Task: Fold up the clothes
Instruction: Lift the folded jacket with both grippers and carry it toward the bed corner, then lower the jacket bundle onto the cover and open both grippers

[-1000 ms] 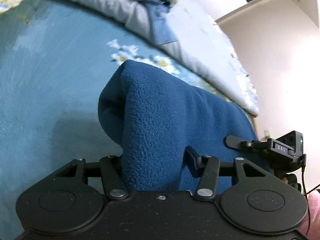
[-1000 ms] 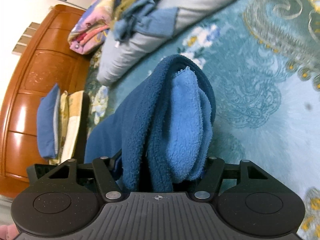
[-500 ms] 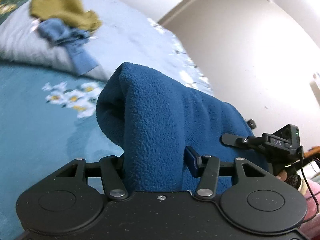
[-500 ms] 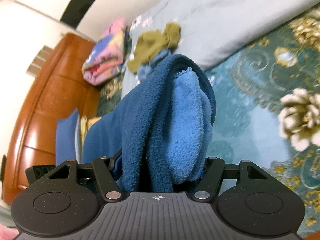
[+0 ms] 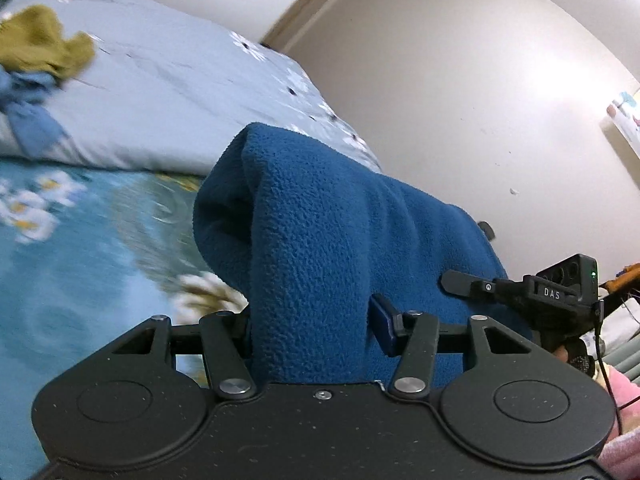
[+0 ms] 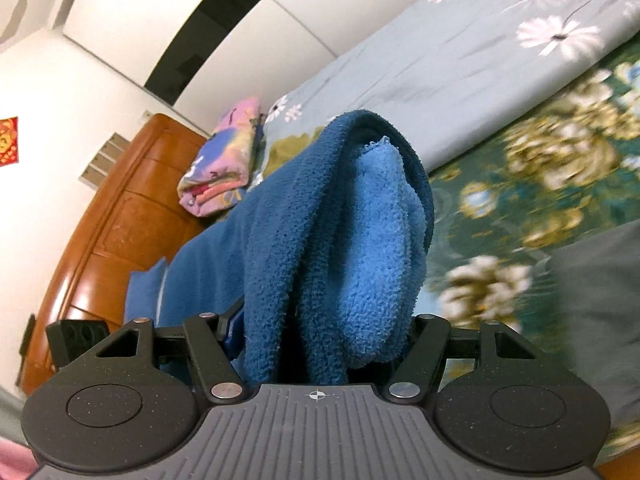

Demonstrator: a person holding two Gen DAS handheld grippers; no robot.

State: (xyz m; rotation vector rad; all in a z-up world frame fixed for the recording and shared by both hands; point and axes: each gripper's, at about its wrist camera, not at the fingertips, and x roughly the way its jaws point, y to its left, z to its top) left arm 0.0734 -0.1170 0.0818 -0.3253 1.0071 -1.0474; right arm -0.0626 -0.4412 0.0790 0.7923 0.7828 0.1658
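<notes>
A dark blue fleece garment [image 5: 320, 240] is held up above the bed between both grippers. My left gripper [image 5: 316, 320] is shut on one bunched edge of it. My right gripper [image 6: 324, 328] is shut on another bunched edge [image 6: 304, 240], where a lighter blue inner layer [image 6: 384, 248] folds over. The fleece stretches between the two; the right gripper [image 5: 560, 296] shows at the right of the left wrist view. The fingertips are hidden in the cloth.
A teal floral bedspread [image 5: 60, 280] lies below. A grey flowered duvet [image 5: 180, 92] carries an olive garment [image 5: 40, 44] and a light blue one [image 5: 28, 112]. A folded pink blanket [image 6: 224, 160] sits by the wooden headboard [image 6: 120, 216]. A wall [image 5: 460, 100] is close at the right.
Both grippers have lifted and tilted upward with the fleece; the bed has dropped lower in view and the wall and ceiling now fill more. The grips are unchanged.
</notes>
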